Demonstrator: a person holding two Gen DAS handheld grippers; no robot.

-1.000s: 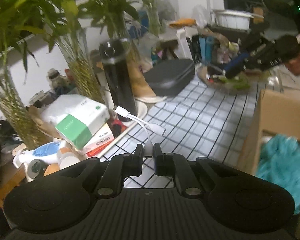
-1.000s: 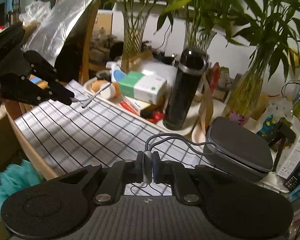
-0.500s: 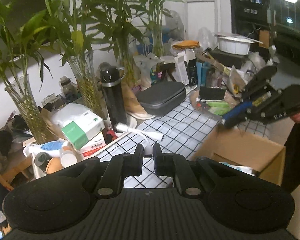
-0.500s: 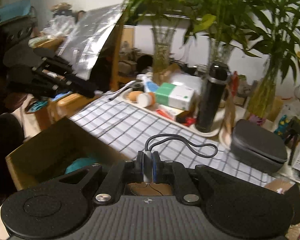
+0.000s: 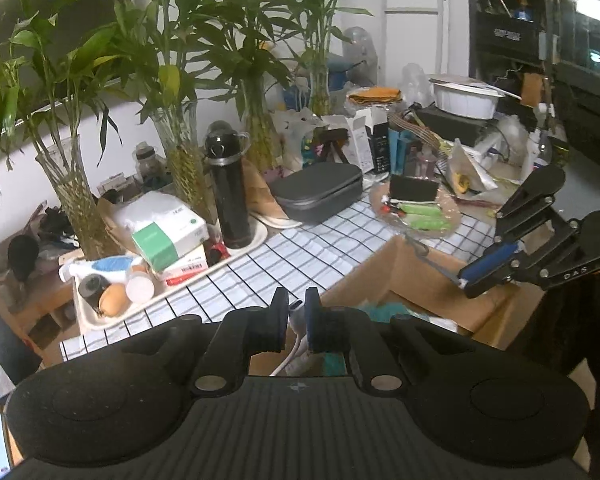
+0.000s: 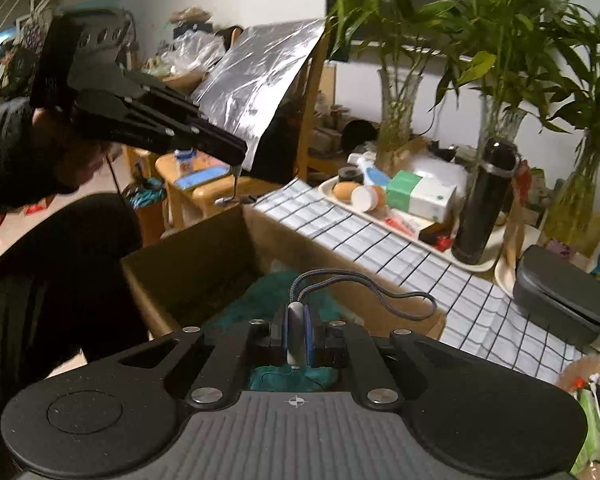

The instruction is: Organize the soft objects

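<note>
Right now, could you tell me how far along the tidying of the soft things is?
Done: a teal fluffy item already lies in the cardboard box. In hand: the left gripper holds a white cable, the right gripper a grey braided cable, both above the box. Left: dropping both in.

Against the table's (image 5: 300, 256) near edge, a cardboard box (image 5: 428, 284), with a fluffy cloth (image 6: 268, 296) inside. Over the box, the left gripper (image 5: 297, 312) to the left of the right gripper (image 6: 296, 332), apart. On the table's far left, a tray (image 5: 180, 288) bearing a flask (image 5: 228, 196) and a carton (image 5: 168, 236). Right of the flask, a zip case (image 5: 320, 192); farther right, a dish (image 5: 420, 216). Behind the tray, vases of bamboo (image 5: 180, 92) along the wall.
</note>
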